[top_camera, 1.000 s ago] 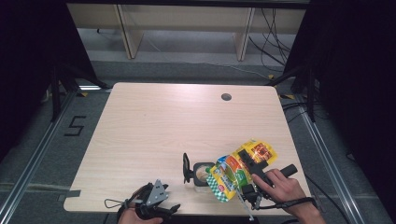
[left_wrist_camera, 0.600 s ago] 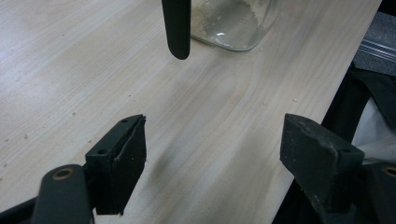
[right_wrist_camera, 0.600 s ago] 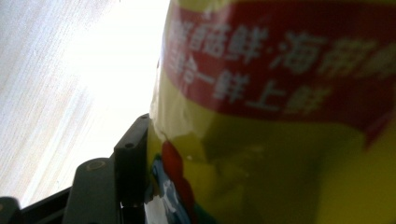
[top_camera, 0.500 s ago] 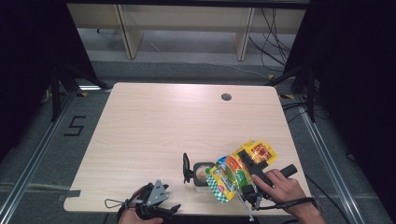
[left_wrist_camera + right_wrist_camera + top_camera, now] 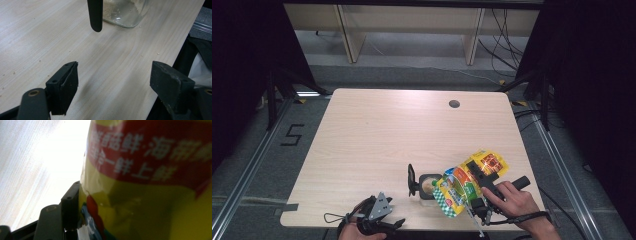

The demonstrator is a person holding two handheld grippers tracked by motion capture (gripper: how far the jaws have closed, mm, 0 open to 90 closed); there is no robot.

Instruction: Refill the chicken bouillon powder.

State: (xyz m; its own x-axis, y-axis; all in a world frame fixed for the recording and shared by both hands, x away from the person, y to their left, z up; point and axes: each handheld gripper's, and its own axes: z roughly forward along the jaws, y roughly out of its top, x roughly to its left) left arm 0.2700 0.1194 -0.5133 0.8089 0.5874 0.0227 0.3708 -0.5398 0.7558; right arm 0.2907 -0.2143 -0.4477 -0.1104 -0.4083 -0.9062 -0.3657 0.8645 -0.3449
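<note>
A yellow and red snack bag (image 5: 469, 182) lies tilted over a glass jar (image 5: 428, 186) near the table's front edge. My right gripper (image 5: 476, 170) is shut on the bag; in the right gripper view one black finger (image 5: 70, 206) presses its side, and the bag (image 5: 150, 182) hides the other. The jar (image 5: 125, 12) holds pale powder, and a black upright piece (image 5: 95, 15) stands beside it. My left gripper (image 5: 113, 75) rests open at the front edge, left of the jar, with nothing between its jaws.
The wooden table (image 5: 387, 135) has a round cable hole (image 5: 454, 104) at the back right. The table's front edge (image 5: 160, 67) runs close beside my left gripper. Shelving legs and cables stand on the floor behind the table.
</note>
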